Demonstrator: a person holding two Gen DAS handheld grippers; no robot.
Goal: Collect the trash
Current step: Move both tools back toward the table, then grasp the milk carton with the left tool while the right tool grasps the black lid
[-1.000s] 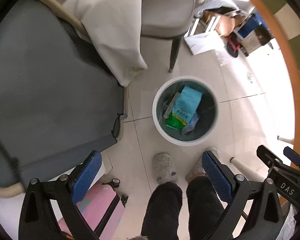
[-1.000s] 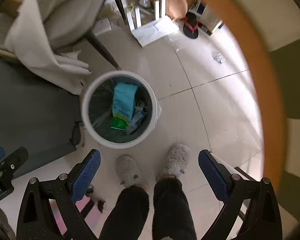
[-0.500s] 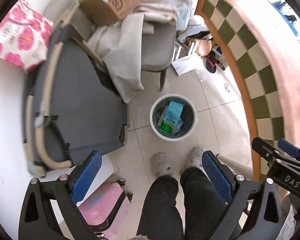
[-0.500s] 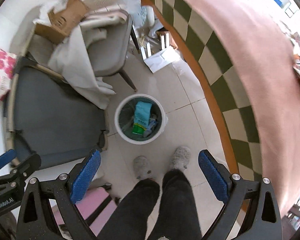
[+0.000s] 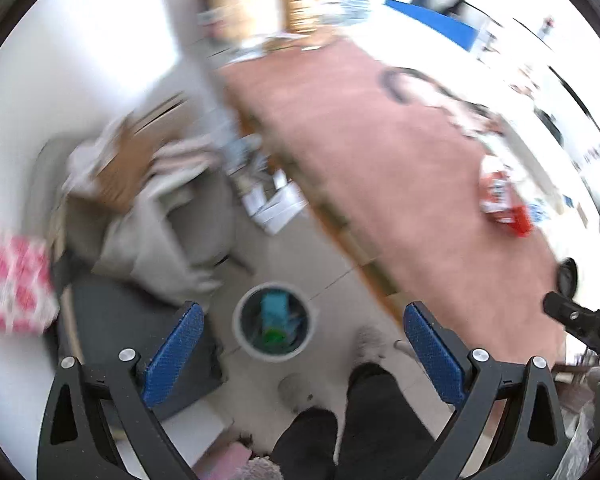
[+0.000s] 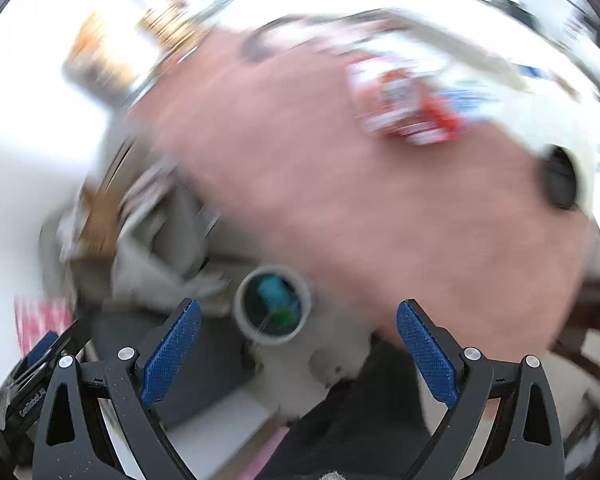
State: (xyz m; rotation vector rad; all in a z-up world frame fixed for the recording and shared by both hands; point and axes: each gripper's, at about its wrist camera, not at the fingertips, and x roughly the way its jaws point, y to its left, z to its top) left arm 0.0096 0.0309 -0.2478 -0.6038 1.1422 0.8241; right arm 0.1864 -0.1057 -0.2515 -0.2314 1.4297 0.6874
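Left gripper (image 5: pixel 304 344): jaws wide apart, nothing btwn pads. Right gripper (image 6: pixel 298 342): jaws wide apart, empty. Both views motion-blurred. Bin (image 5: pixel 275 322) on floor below, framed btwn fingers in both views; holds teal pack (image 5: pixel 274 305) plus green item. Red/white wrapper (image 5: pixel 502 198) lies on pink table (image 5: pixel 380 152), well apart from bin. Person's dark legs (image 5: pixel 352 424) and slippers just beside bin. Grey chair (image 5: pixel 196 216) w/ cloth left of bin.
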